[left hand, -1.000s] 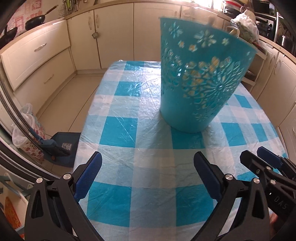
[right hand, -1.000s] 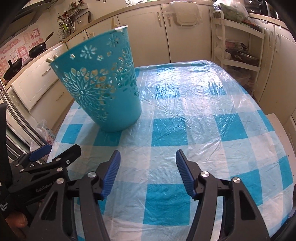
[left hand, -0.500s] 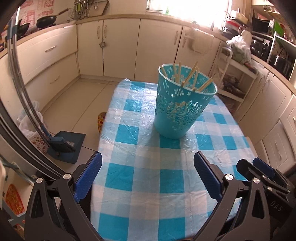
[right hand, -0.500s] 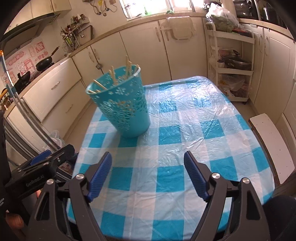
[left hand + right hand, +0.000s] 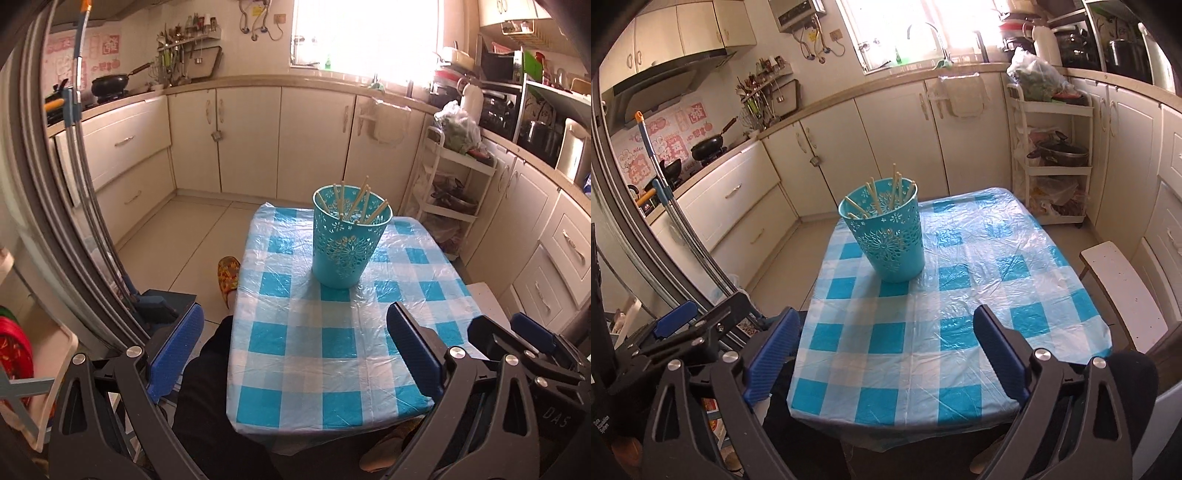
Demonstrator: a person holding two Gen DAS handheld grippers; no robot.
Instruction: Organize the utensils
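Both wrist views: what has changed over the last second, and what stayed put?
Both cameras pulled up and back: the turquoise perforated plastic basket shrank from close-up to mid-table, exposing the wooden chopsticks inside. The right gripper has just been opening its jaws, nothing between them. The left gripper stayed open and empty. Basket and blue-checked tablecloth did not move.

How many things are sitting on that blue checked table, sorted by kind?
Teal cut-out basket: 1
Wooden chopsticks standing in the basket: 6 that can be told apart; more may be hidden inside
Total: 7 things that can be counted
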